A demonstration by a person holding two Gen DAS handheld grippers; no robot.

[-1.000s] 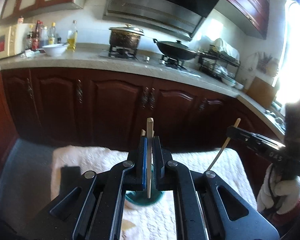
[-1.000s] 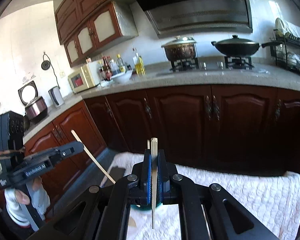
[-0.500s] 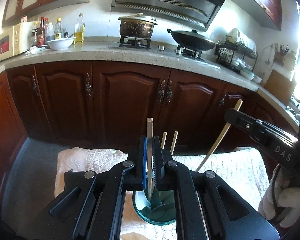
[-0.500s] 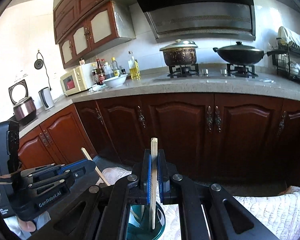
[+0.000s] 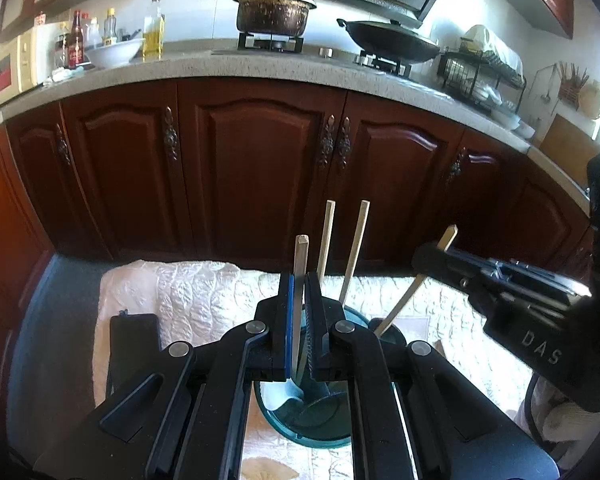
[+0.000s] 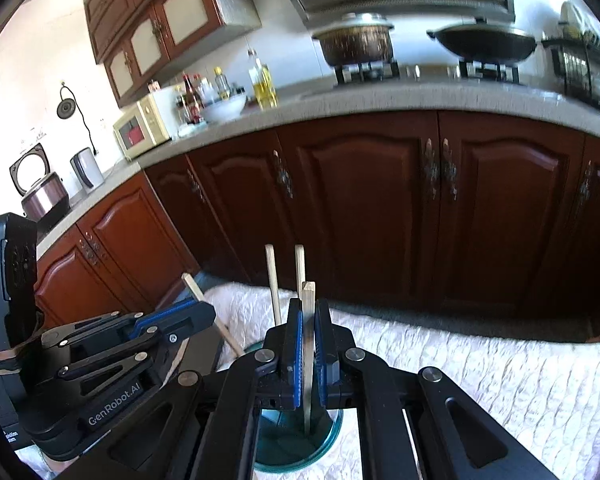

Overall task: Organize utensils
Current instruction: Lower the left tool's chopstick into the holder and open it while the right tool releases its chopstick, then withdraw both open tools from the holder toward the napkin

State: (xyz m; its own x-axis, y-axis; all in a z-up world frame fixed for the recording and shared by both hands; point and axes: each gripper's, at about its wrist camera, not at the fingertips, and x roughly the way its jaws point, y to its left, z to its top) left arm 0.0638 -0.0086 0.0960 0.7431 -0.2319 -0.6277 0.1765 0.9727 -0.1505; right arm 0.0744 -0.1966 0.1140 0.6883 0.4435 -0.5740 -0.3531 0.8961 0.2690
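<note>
Behind everything runs a kitchen counter [image 5: 284, 68] over dark red-brown cabinet doors [image 5: 256, 168], carrying a lidded pot [image 5: 274, 8] and a black wok [image 5: 392, 42] on the stove, a white bowl [image 5: 114, 50] with bottles [image 5: 153, 26] beside it, a cream microwave [image 6: 142, 130] and, at the right of the frame, a dish rack [image 5: 482, 76]. Lower in the frame lies a white quilted cloth [image 5: 204, 300] covering the desk, with a flat black object [image 5: 134, 344] on its left part. A teal glass cup [image 5: 324, 420] stands on the cloth, largely hidden by the black gripper frames; two chopsticks [image 5: 342, 248] already lean upright in it. Lettering reading "DAS" shows on the right gripper body in the left wrist view, and "GenRobot.AI" on the left one in the right wrist view. Both grippers tilt downward over the cup. The left gripper [image 5: 298, 320] has its fingers [image 5: 286, 320] clamped on a pale chopstick [image 5: 300, 280], whose lower end reaches into the cup. The right gripper [image 6: 308, 352] likewise pinches a chopstick [image 6: 309, 320] with its tip down inside the cup's mouth. A gloved hand [image 5: 556, 424] shows at the lower right of the left view.
</note>
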